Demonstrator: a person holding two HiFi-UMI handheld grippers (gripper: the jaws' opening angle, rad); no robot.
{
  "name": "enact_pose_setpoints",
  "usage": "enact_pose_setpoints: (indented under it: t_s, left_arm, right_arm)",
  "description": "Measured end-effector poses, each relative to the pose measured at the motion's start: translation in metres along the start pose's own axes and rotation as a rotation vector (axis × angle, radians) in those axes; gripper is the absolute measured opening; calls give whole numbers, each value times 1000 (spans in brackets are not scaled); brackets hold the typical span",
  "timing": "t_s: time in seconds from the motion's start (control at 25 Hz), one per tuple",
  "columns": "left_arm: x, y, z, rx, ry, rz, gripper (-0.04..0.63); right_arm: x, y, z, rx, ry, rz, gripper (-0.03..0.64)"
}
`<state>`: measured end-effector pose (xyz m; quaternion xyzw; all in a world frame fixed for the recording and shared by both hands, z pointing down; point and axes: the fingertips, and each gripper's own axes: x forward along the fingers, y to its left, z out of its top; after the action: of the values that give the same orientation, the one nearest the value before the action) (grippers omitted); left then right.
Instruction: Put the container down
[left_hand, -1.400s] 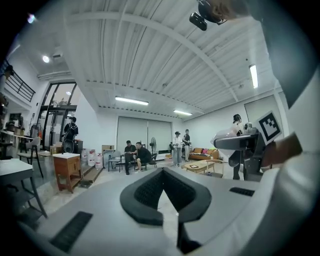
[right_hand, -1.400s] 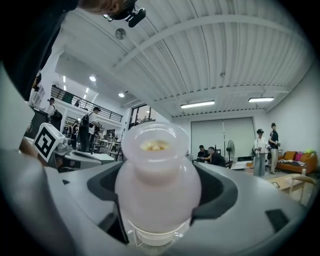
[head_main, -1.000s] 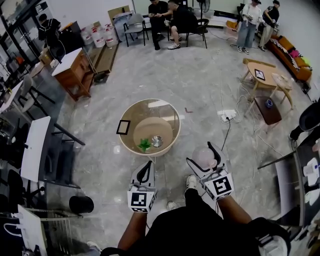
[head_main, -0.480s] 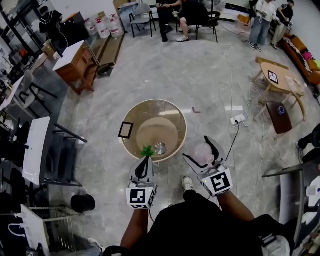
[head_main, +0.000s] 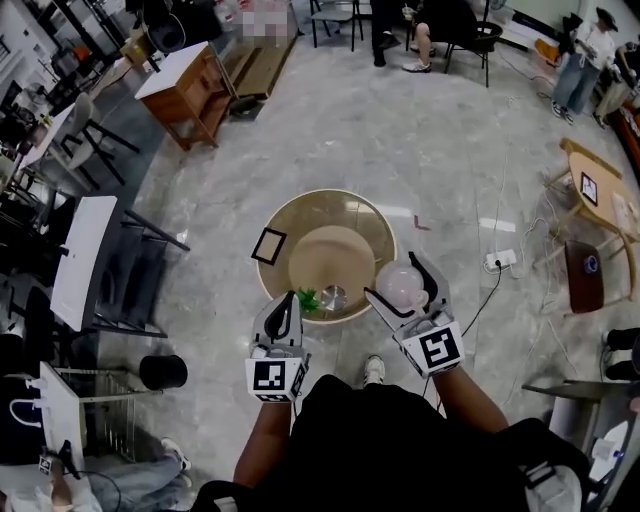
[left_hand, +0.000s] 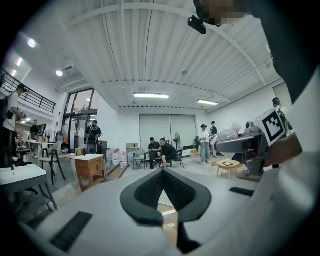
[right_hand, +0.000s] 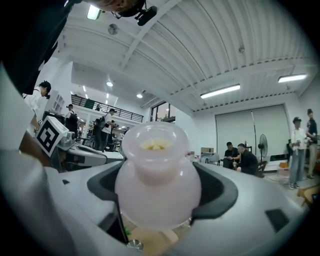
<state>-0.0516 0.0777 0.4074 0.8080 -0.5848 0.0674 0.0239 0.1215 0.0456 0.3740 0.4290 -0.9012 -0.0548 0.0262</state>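
My right gripper (head_main: 397, 279) clamping a pale pink translucent round-bodied container (head_main: 403, 289), held over the near right edge of the round glass-topped table (head_main: 322, 196), my left gripper (head_main: 288, 304) at the near edge, jaws together and empty

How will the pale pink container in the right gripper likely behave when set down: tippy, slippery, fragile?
Probably stiff: the container shows no dent between the right gripper's fingers. Its wide body and narrower neck suggest it stands steadily. The smooth, translucent wall looks slippery, perhaps breakable; material unclear.
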Motion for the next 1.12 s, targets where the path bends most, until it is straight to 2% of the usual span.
enact_pose_setpoints:
  t_s: [0.32,0.56,0.84,1.12]
  left_arm:
    - [46,44,-9,10,31,34,-2]
    - [77,99,-1,-86,3,56,-2]
    - [111,159,-6,-79,17,91,-2]
    - [129,202,-17,-162,32,99,-2]
  right_arm:
    - [73,-17,-18,-7,46,65,408]
    - [129,-19,-22,-39,68,90,408]
    - [189,-19,-17,-53,69,101,408]
    - [240,-14,-28,-50,96,129,408]
